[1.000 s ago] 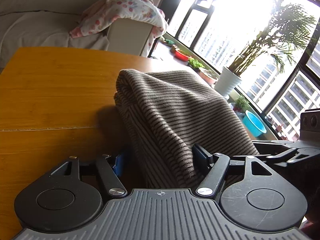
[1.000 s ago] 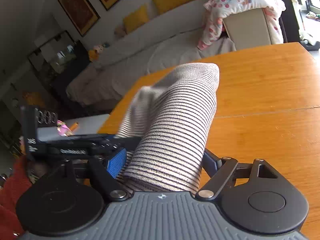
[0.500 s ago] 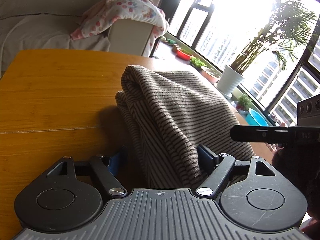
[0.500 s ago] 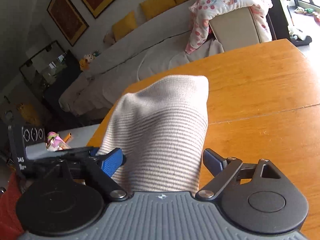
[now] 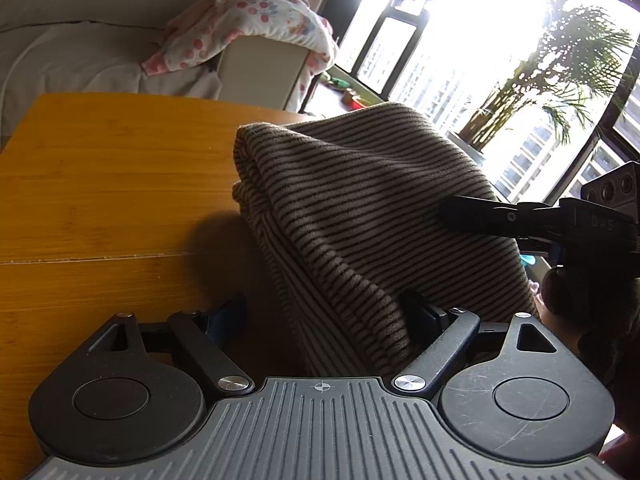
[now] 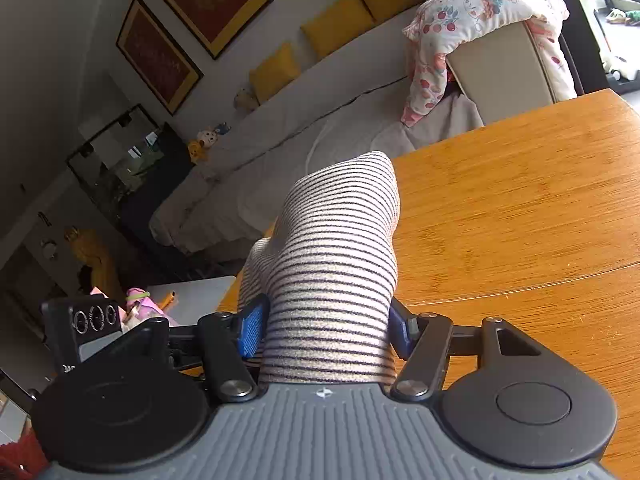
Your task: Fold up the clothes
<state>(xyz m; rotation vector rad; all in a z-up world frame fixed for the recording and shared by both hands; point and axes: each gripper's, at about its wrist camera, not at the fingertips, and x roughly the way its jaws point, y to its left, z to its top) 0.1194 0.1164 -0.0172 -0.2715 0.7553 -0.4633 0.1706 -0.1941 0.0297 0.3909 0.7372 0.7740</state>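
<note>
Pinching the striped garment [image 6: 332,280] held above the near counter [image 6: 520,216], right tongs [image 6: 324,330] have just been closing on it while left tongs [image 5: 320,320], just opening, stand spread with cloth between; risk: the freed side sags and the fold skews.

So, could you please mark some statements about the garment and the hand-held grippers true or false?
1. The striped garment lies flat on the table. False: it stands bunched up in a heap.
2. A floral blanket hangs over the chair. True.
3. The left hand-held gripper is clamped on the garment. False: its jaws, just opening, stand wide, one pad clear of the cloth.
4. The garment sits inside the right hand-held gripper. True; its jaws have just been closing on it.
</note>
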